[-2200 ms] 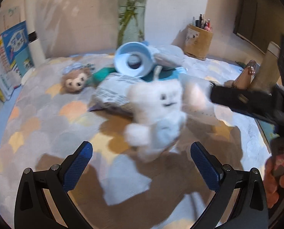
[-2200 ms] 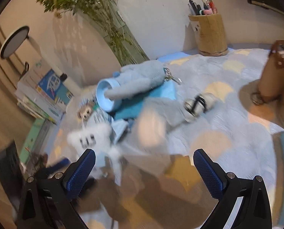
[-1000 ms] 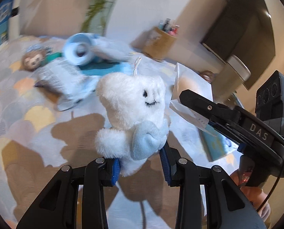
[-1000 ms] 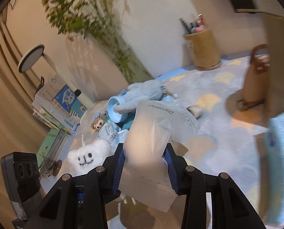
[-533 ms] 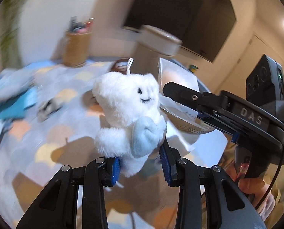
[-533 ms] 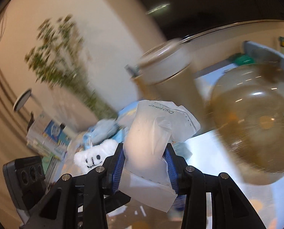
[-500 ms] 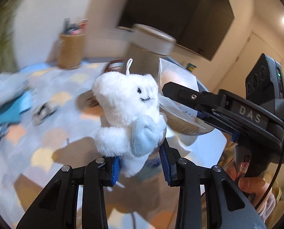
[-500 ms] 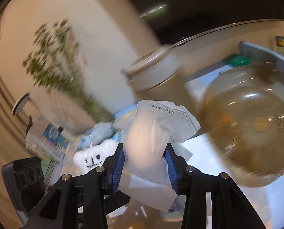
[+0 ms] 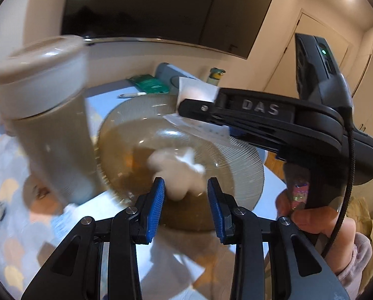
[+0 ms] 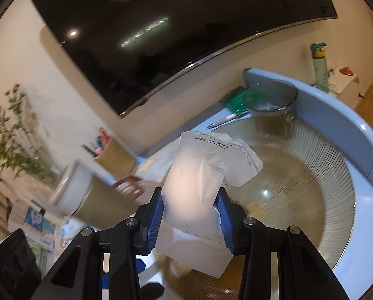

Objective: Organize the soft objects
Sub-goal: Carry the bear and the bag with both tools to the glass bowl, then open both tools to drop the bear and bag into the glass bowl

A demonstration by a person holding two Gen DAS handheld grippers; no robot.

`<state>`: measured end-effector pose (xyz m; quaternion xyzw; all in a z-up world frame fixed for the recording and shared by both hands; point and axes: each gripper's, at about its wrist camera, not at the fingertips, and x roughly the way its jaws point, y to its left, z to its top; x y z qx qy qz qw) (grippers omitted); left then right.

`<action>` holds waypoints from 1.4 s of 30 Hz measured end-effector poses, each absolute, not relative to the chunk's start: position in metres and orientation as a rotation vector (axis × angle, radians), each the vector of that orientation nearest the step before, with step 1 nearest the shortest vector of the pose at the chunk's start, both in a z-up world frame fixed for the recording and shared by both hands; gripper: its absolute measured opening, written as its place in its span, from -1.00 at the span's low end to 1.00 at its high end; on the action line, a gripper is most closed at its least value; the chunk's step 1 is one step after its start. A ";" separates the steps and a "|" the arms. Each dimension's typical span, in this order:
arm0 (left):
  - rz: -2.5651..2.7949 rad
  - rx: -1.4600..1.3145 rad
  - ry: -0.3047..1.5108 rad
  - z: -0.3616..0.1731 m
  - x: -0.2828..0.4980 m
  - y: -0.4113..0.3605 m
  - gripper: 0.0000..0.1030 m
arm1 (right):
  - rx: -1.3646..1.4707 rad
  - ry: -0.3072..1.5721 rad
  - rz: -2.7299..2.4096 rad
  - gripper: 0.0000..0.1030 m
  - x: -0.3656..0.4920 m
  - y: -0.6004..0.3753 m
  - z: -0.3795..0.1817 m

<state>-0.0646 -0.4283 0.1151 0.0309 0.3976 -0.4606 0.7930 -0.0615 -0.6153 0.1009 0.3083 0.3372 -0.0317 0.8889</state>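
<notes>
While my right claw clenches the white plastic pouch above the ribbed glass bowl, my left claw stands parted, the blurred white plush toy just ahead, inside that bowl.

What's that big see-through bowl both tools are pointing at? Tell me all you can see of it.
The ribbed glass bowl is wide, round and amber-tinted, with fine lines fanning out from its centre. It stands upright on a light blue surface beside a tall beige canister. A blurred white plush toy shows over its inside; whether they touch I cannot tell.
</notes>
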 end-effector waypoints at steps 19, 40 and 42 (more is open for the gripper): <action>-0.955 0.094 0.922 0.113 -0.067 -0.414 0.64 | 0.618 0.781 -0.191 0.87 -0.049 -0.619 0.102; -0.804 0.209 0.818 0.131 -0.077 -0.273 0.69 | 0.512 0.836 -0.195 0.87 -0.100 -0.501 0.128; -0.774 0.215 0.818 0.129 -0.071 -0.254 0.69 | 0.510 0.831 -0.175 0.87 -0.103 -0.484 0.131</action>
